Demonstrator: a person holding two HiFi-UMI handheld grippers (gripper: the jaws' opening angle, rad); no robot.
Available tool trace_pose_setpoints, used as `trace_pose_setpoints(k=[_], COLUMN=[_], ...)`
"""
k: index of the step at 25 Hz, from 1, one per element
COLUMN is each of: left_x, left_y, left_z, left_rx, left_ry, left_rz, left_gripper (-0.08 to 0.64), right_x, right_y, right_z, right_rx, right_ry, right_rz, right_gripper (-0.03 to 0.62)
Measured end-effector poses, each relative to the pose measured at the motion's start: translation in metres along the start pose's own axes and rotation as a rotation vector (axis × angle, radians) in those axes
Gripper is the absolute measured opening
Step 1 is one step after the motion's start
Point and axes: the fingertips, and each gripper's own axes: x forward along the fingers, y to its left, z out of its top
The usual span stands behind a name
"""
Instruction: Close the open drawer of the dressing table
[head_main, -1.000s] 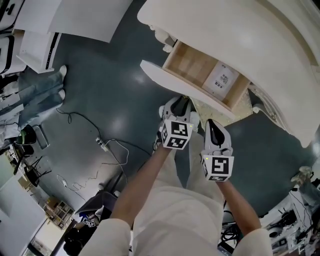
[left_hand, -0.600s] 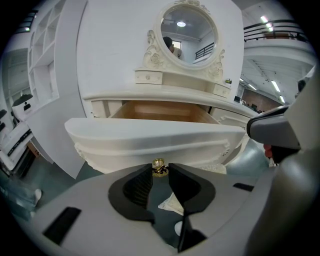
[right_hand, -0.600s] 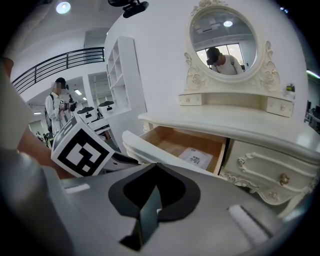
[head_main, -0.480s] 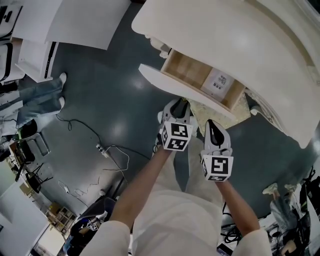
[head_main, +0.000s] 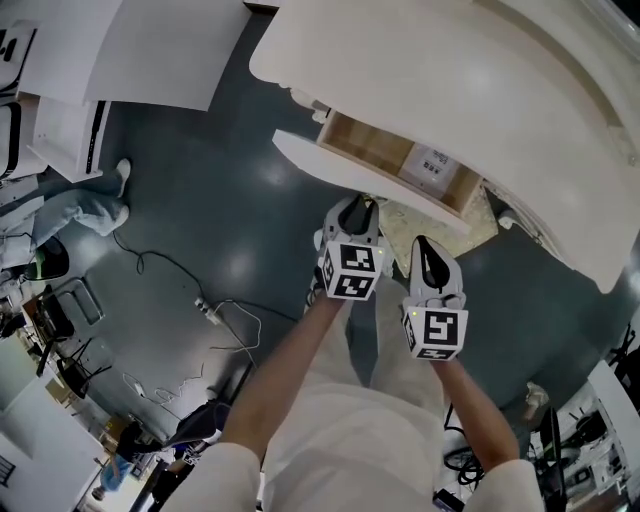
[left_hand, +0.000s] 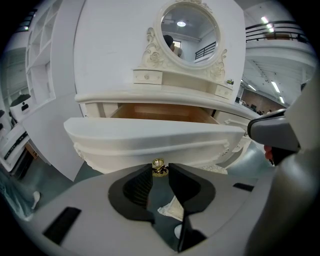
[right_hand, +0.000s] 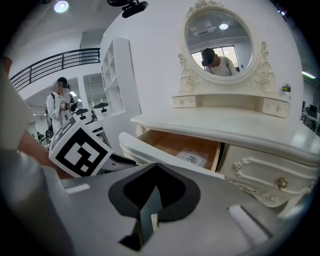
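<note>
- The left tool (left_hand: 160, 172) holds the small brass knob (left_hand: 159, 167) between its jaw tips, which are closed onto it, at the middle of the drawer front (left_hand: 150, 135).
- The right tool (right_hand: 156, 170) has its jaws pressed together with nothing between them. It hangs just beside the left one, clear of the white desk (head_main: 480, 90).
- Over the last second the drawer (head_main: 370, 185) has slid inward. Less of its wooden floor shows under the desk top than before, and the paper label (head_main: 432, 162) inside is now partly covered.
- The drawer still stands out from the desk, its front well proud of the neighbouring carved drawer (right_hand: 265, 175).
- I judge the closing to be roughly half done. A continued straight push on the knob looks like what remains, until the front meets the frame.
</note>
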Motion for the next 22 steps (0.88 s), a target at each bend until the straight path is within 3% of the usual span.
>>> trace_pose_setpoints(k=[22], left_x=[0.029], left_y=[-0.001], left_z=[0.037], left_rx=[0.023], left_ry=[-0.029], left_rz=[-0.044], left_gripper=[0.101], right_x=[0.014], right_y=[-0.03], right_z=[0.012], right_rx=[0.049], right_ry=[-0.012], right_rz=[-0.084], right_gripper=[0.003])
